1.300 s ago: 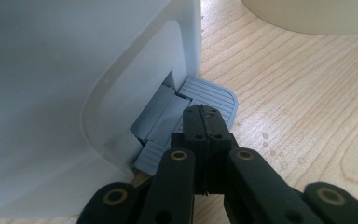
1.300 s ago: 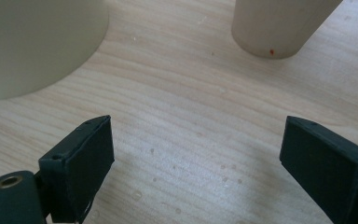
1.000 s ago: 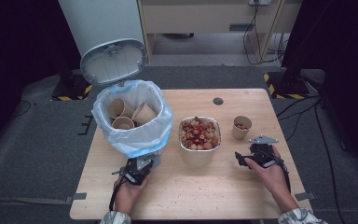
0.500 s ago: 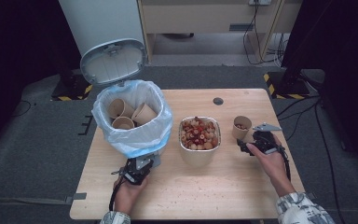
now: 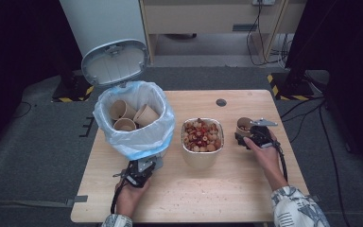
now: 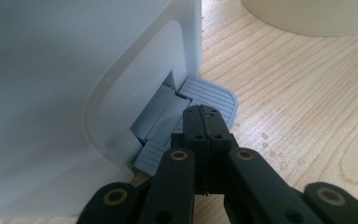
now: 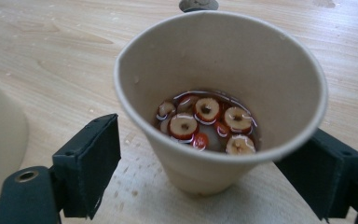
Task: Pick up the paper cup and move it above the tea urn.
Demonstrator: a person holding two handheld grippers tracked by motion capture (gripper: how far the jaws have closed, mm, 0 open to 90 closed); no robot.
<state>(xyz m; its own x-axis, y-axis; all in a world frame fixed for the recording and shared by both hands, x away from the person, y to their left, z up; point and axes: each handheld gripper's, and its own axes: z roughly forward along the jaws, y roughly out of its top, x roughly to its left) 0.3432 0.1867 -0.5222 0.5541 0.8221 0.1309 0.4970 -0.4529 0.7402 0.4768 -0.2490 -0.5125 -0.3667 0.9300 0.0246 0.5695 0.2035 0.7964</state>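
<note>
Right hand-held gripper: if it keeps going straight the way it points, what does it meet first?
Most likely the paper cup holding sliced fruit in liquid. It stands between the open jaws of the right hand-held gripper, which do not yet touch its wall, so going on would bring it deeper between them.

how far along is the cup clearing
Done: three paper cups lie in the bin. In hand: the left tool, shut, presses the bin's pedal, lid up; the right tool stands open around the last cup. Left: gripping it; its contents likely go into the bowl first.
</note>
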